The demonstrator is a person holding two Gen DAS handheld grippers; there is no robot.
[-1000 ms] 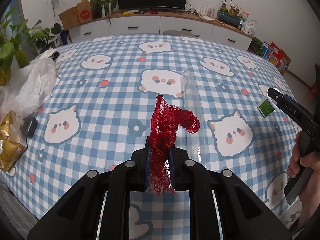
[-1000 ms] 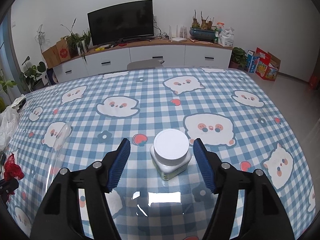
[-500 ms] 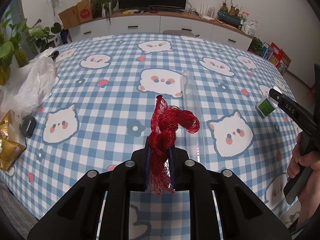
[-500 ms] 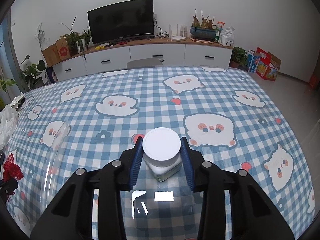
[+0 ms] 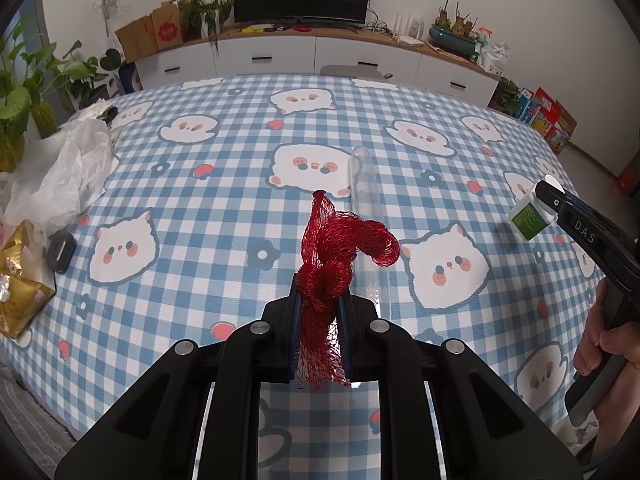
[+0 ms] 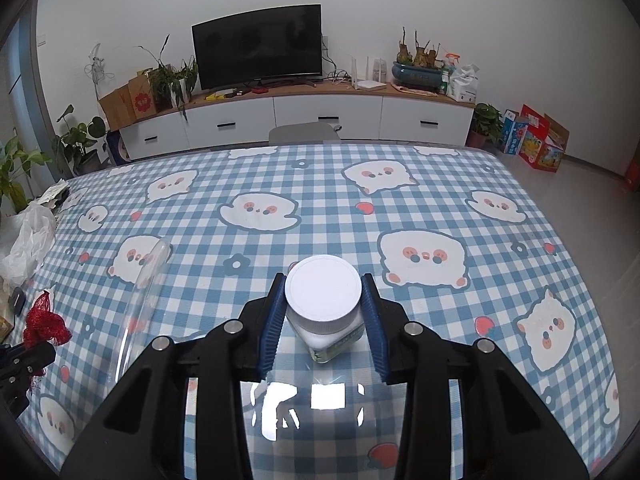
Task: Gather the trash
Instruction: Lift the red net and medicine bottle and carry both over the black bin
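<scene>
A crumpled red mesh net bag [image 5: 332,256] sticks up from my left gripper [image 5: 322,308], which is shut on it above the blue checked tablecloth [image 5: 224,216]. In the right wrist view the net bag [image 6: 42,320] shows at the far left. My right gripper [image 6: 324,316] is shut on a small white-lidded jar [image 6: 323,294] with a green label, lifted a little off the table. The left wrist view shows that jar [image 5: 530,218] at the far right, held by the right gripper [image 5: 550,200]. A clear plastic tube [image 5: 366,216] lies on the cloth between them.
A white plastic bag [image 5: 60,172], a gold snack packet [image 5: 18,284] and a small dark object [image 5: 60,248] sit at the table's left edge. The tube [image 6: 144,288] lies left of my right gripper. A hand [image 5: 608,344] grips the right handle. Plants and a TV cabinet stand beyond.
My right gripper closed from open onto the white-lidded jar, then rose slightly with it. The left gripper and the red net bag stayed still.
</scene>
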